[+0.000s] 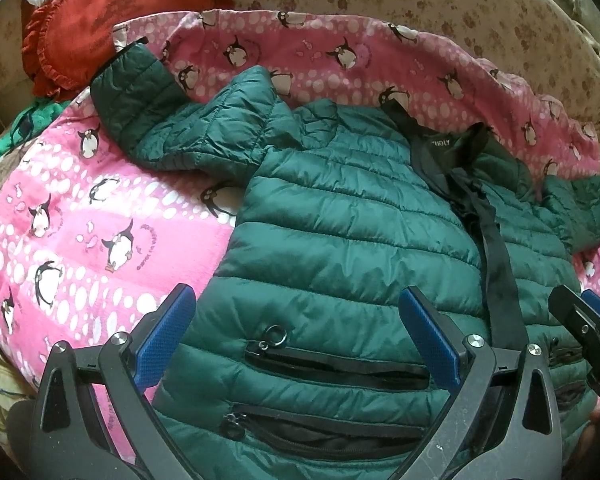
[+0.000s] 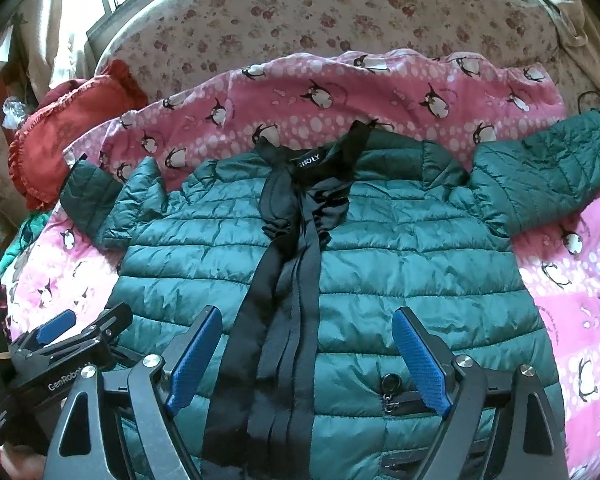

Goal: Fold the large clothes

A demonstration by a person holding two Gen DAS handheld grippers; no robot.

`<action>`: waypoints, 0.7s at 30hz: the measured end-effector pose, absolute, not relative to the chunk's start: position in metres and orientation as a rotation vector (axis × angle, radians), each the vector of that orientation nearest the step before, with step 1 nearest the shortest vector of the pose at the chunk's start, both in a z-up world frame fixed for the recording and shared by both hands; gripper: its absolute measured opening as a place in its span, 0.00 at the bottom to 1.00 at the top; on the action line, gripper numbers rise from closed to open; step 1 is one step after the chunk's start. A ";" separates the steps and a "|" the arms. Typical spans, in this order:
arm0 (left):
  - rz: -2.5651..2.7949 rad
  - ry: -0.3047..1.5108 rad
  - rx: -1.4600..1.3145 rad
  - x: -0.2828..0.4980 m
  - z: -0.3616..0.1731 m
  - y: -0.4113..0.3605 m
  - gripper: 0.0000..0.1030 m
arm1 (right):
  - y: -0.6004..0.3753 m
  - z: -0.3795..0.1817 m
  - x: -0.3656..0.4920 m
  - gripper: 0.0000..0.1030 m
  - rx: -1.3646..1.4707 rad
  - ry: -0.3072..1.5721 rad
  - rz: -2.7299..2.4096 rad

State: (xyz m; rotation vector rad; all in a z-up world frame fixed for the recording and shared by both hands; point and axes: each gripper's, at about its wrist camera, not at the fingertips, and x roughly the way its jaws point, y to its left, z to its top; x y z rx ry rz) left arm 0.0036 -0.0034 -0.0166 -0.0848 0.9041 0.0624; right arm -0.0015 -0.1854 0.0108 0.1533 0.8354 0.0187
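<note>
Nearest to me, both tools hang over the hem end of the jacket [image 2: 380,272], tilted steeply downward, which suits a start at the bottom edge. My left gripper [image 1: 300,344] has its fingers spread as wide as they go, nothing between the blue pads, straddling the upper pocket zip [image 1: 336,364] on the jacket's left panel. My right gripper [image 2: 308,360] is just as wide open and empty, sitting astride the black front placket [image 2: 280,320] at 6 o'clock in its own view; each tool shows at the edge of the other's camera, so they are just beside one another. I judge the jacket has been laid front-up and flat so the sleeves can be brought in first. Further out, the body spreads across the pink penguin blanket [image 2: 580,300] on the bed, which gives a soft, even surface. The left sleeve [image 1: 140,96] reaches to 10 o'clock, the right sleeve [image 2: 548,176] to 2 o'clock, both splayed. The collar [image 2: 312,160] lies at 12 o'clock. Beyond it, a red cushion [image 2: 60,140] at 10 o'clock rests against the floral backrest [image 2: 300,12].
</note>
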 end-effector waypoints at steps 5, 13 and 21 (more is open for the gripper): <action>0.057 0.875 -0.067 0.005 -0.022 -0.008 0.99 | -0.182 0.009 -0.001 0.83 0.089 0.840 -0.012; 0.108 0.880 -0.003 0.012 -0.030 -0.009 0.99 | -0.176 0.005 0.005 0.83 0.106 0.868 0.012; 0.080 0.886 -0.059 0.011 -0.030 -0.008 0.99 | -0.171 0.000 0.006 0.83 0.102 0.856 0.015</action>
